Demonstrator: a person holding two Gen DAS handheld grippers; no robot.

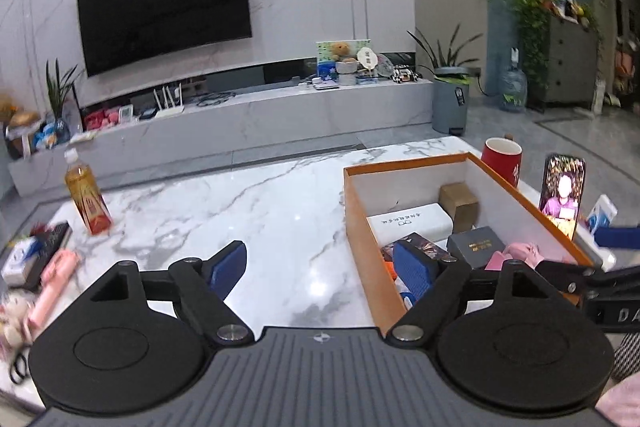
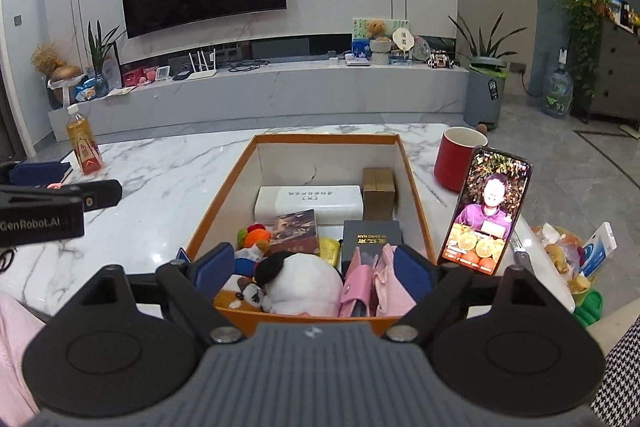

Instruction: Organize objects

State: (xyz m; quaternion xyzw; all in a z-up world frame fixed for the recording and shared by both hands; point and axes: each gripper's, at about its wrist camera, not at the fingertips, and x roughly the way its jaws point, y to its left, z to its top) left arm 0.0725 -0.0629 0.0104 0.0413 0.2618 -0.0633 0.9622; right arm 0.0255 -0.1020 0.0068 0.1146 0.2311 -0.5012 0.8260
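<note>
Both my grippers are spread, nothing held: left gripper (image 1: 320, 267) over bare marble table (image 1: 248, 211), right gripper (image 2: 310, 267) above the orange box (image 2: 416, 195). Box collects sorted items; plush toy (image 2: 308, 283) sits inside.

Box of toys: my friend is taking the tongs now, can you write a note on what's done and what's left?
Left tongs: open, empty, over the table left of the box.
Right tongs: open, empty, over the box's near end.
Done: panda, pink pouches, dark boxes, white case and brown carton are in the box.
Left: bottle, pink items and clutter at the table's left edge; mug, phone and snack bowl on the right.
</note>
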